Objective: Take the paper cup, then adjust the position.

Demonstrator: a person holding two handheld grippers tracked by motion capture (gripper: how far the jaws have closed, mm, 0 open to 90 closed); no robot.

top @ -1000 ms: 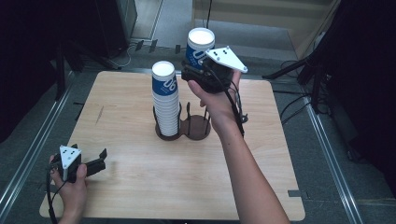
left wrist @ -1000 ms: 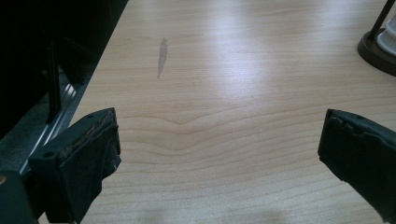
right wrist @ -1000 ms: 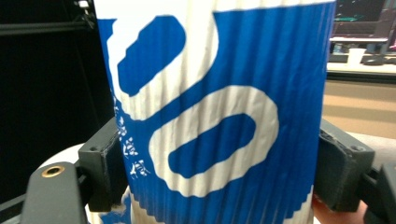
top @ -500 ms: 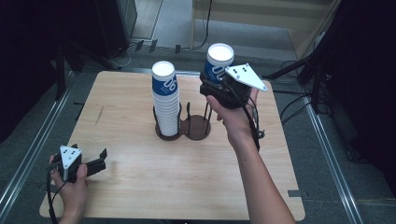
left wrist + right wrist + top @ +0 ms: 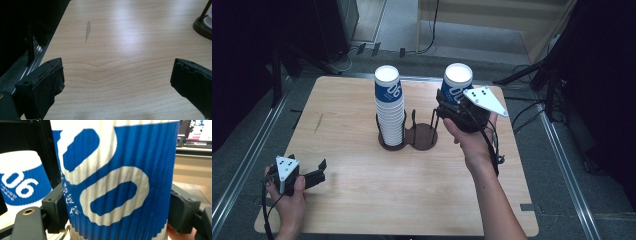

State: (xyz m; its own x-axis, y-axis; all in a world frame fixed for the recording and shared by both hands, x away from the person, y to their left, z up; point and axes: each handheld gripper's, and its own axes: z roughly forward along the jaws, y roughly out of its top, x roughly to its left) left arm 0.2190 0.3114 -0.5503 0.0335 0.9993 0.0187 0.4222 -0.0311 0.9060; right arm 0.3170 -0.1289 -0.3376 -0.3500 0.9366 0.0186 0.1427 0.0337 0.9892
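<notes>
Now farther right than half a second ago: right hand-held gripper (image 5: 447,107), clamped on a blue-and-white paper cup (image 5: 456,82), upright between the pads, held above the bench (image 5: 362,200) and off to the right of the dark two-ring cup holder (image 5: 419,137). Moved clear of the stack of cups (image 5: 389,107), which has not shifted and fills the left ring just to the left of that hand-held gripper. Right ring empty, thin upright rods around it, below and left of the held cup. Left hand-held gripper (image 5: 319,170) unmoved, resting low at the near left bench corner, jaws spread wide over bare wood, nothing between them.
</notes>
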